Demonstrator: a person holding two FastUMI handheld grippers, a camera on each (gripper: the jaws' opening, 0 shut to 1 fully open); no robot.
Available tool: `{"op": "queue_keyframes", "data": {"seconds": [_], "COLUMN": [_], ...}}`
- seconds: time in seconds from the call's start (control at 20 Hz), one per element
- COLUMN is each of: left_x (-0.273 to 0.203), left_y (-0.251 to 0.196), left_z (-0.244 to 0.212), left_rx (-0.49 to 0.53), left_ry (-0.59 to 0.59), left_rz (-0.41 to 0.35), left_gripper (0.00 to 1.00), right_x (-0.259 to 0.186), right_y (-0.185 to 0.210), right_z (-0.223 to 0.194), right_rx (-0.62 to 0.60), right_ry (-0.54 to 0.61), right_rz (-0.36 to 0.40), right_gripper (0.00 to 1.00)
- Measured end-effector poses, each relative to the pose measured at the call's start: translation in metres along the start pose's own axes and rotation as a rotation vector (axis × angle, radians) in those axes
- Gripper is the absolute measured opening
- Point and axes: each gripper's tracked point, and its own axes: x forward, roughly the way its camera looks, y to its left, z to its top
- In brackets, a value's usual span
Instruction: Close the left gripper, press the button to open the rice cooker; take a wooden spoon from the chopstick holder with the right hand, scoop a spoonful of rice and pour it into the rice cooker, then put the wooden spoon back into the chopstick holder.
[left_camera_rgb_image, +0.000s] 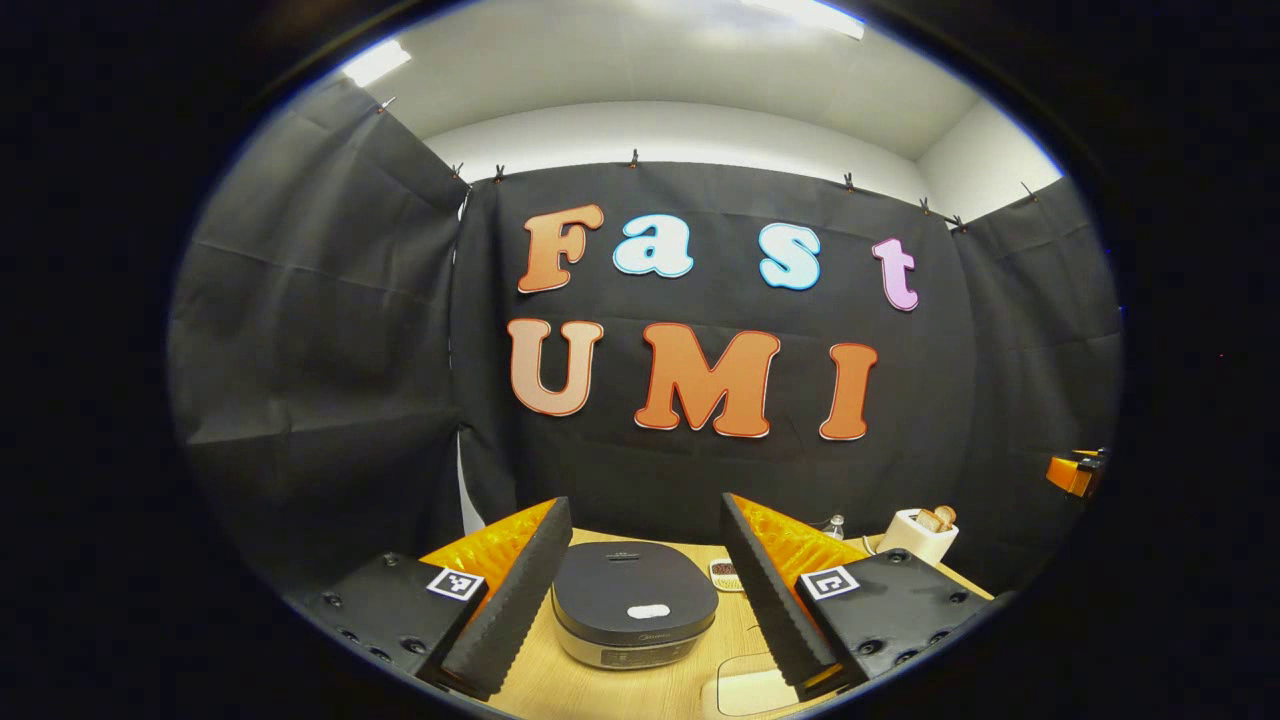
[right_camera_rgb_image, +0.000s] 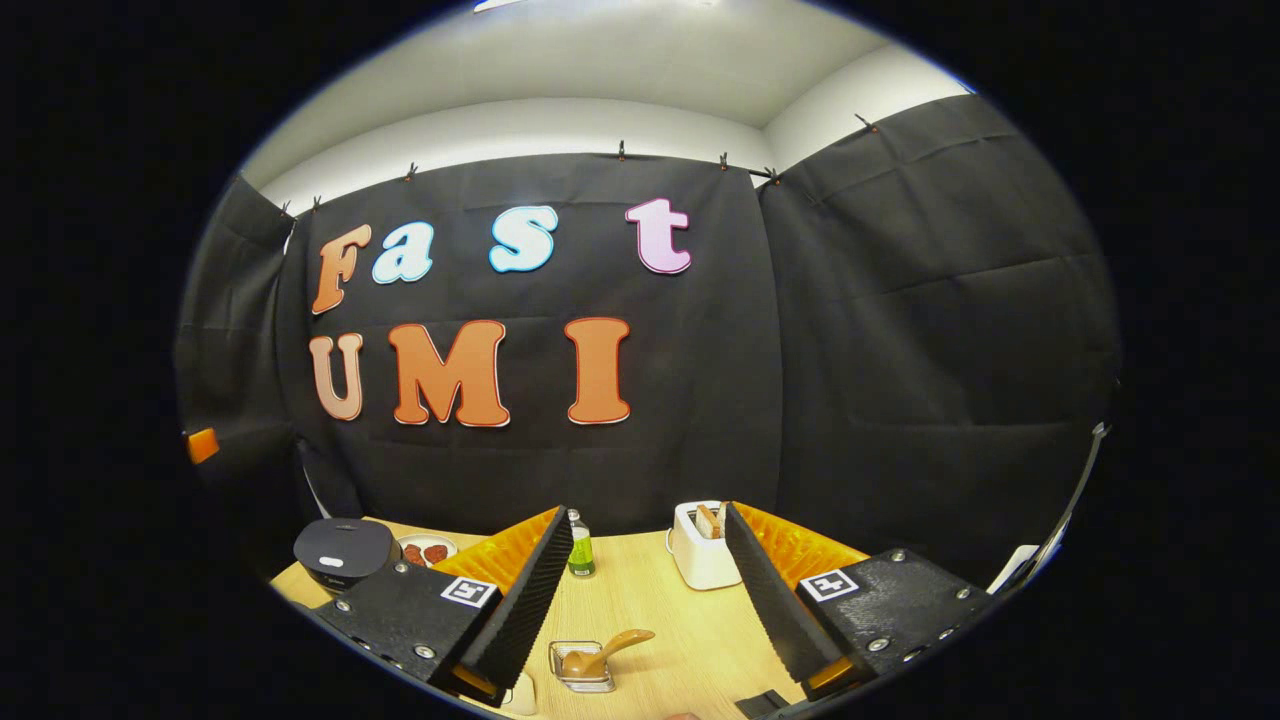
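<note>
Left tongs (left_camera_rgb_image: 640, 590) open, rice cooker (left_camera_rgb_image: 633, 605) btwn.

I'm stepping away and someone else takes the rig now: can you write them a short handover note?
Left tongs: open, holding nothing, aimed at the rice cooker, lid shut.
Right tongs: open, holding nothing, above the wooden spoon, which rests in a small clear container on the table.
Done: nothing yet.
Left: close left tongs, press the button, then spoon out, scoop rice, pour into the cooker, spoon back.
</note>
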Motion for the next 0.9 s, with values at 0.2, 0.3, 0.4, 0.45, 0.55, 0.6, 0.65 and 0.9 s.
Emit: {"op": "queue_keyframes", "data": {"seconds": [0.2, 0.3, 0.4, 0.45, 0.55, 0.6, 0.65, 0.9], "left_x": [-0.003, -0.005, -0.003, -0.001, 0.005, 0.009, 0.015, 0.054], "left_y": [0.000, -0.001, 0.004, 0.002, -0.008, -0.009, -0.011, -0.024], "left_z": [-0.002, -0.002, -0.002, -0.003, -0.020, -0.031, -0.039, -0.079], "left_rx": [0.013, 0.016, 0.009, -0.002, -0.018, -0.021, -0.027, -0.039], "left_ry": [0.010, 0.014, 0.012, 0.017, 0.076, 0.101, 0.124, 0.194], "left_rz": [-0.006, -0.024, -0.011, -0.026, -0.060, -0.068, -0.076, -0.116], "left_gripper": [0.86, 0.64, 0.41, 0.29, 0.06, 0.05, 0.04, 0.04], "right_x": [-0.002, -0.002, -0.003, -0.002, -0.002, -0.001, -0.001, 0.000], "right_y": [0.002, 0.001, 0.002, 0.001, 0.000, -0.001, -0.003, -0.005], "right_z": [-0.002, -0.001, -0.003, -0.004, -0.006, -0.006, -0.005, -0.010], "right_rx": [-0.016, -0.026, -0.029, -0.027, -0.031, -0.034, -0.034, -0.016], "right_ry": [0.005, 0.001, 0.005, 0.009, 0.014, 0.014, 0.012, 0.026], "right_rz": [0.006, 0.002, 0.002, 0.002, 0.000, -0.002, -0.004, -0.009], "right_gripper": [0.95, 0.95, 0.95, 0.95, 0.95, 0.95, 0.95, 0.95]}}
